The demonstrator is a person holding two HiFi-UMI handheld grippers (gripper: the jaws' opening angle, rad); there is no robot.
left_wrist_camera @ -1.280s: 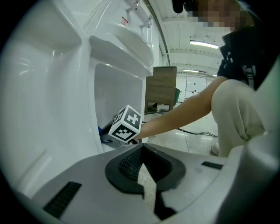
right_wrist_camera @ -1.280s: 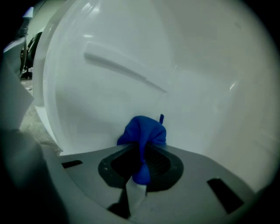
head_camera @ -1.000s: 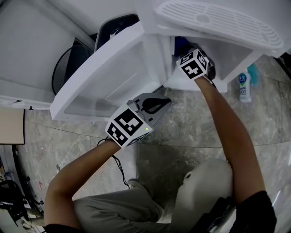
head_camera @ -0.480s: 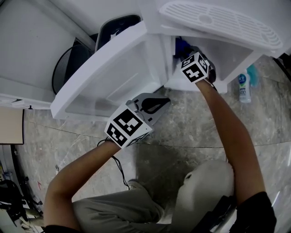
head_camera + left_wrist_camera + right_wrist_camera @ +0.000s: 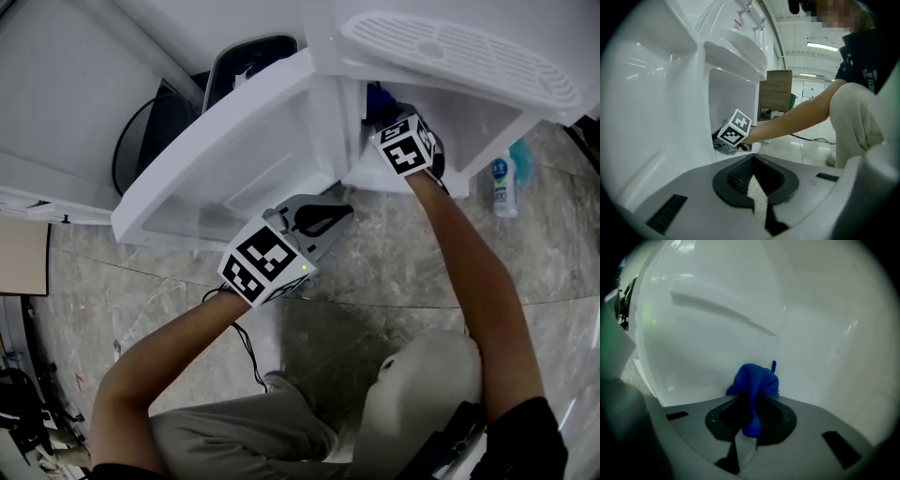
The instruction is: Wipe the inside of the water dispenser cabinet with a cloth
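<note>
left gripper [image 5: 751, 180]: closed, empty | right gripper [image 5: 751, 422]: pinching cloth [image 5: 754, 380], lower middle | risk: cloth may slip out if rubbed hard on wall [image 5: 811, 333]

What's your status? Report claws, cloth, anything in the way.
Left claw shut, empty, by the open door. Right claw shut on blue cloth, inside water dispenser cabinet, cloth at its white wall. Nothing blocking seen.

Grey left gripper [image 5: 333, 216], black-and-white marker cube [image 5: 267, 262], black short sleeves [image 5: 525, 436], grey trousers [image 5: 234, 427]
</note>
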